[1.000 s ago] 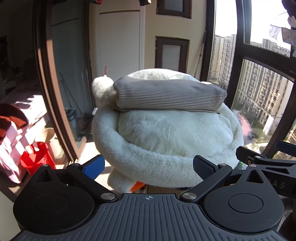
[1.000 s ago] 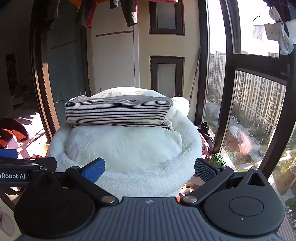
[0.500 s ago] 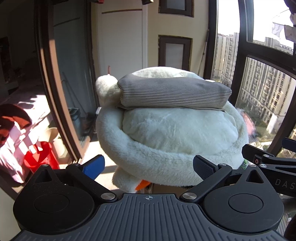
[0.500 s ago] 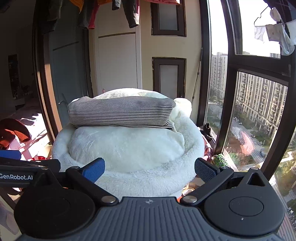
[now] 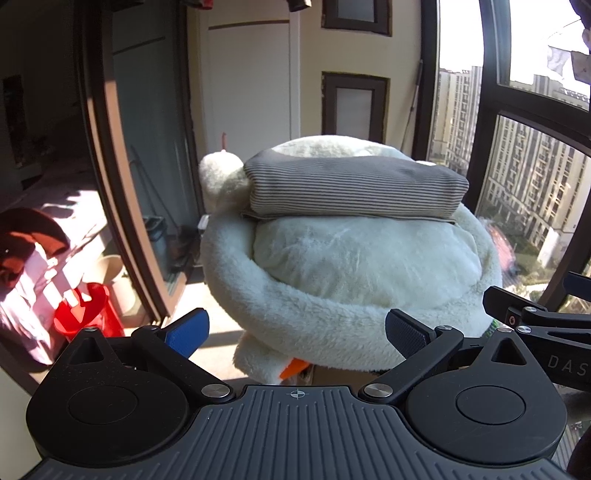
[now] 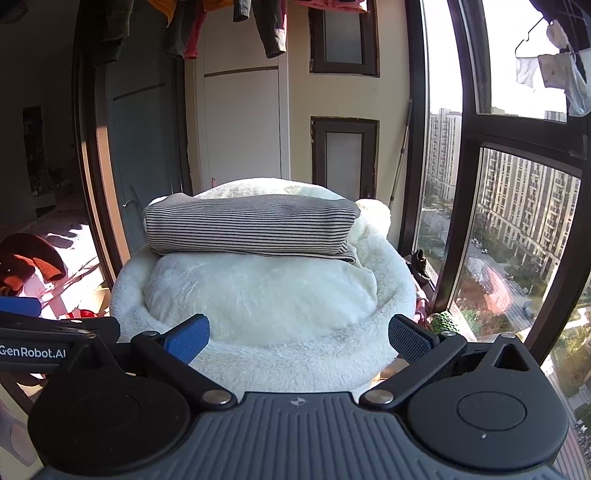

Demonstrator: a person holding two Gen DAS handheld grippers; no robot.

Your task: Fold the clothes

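Observation:
A folded grey striped garment lies flat on top of a round white fluffy cushion. My left gripper is open, held short of the cushion's near rim, with nothing between its fingers. My right gripper is also open and empty, hovering just over the cushion's front rim. In the left wrist view the right gripper's black arm shows at the right edge; in the right wrist view the left gripper's arm shows at the left edge.
Tall dark-framed windows stand to the right, a sliding door frame to the left. A red bucket sits low on the left. Clothes hang overhead. A dark red garment lies at the left.
Both grippers have drawn back and risen slightly from the cushion, which sits a little higher and farther in both views. The striped garment has not moved. Both stay open.

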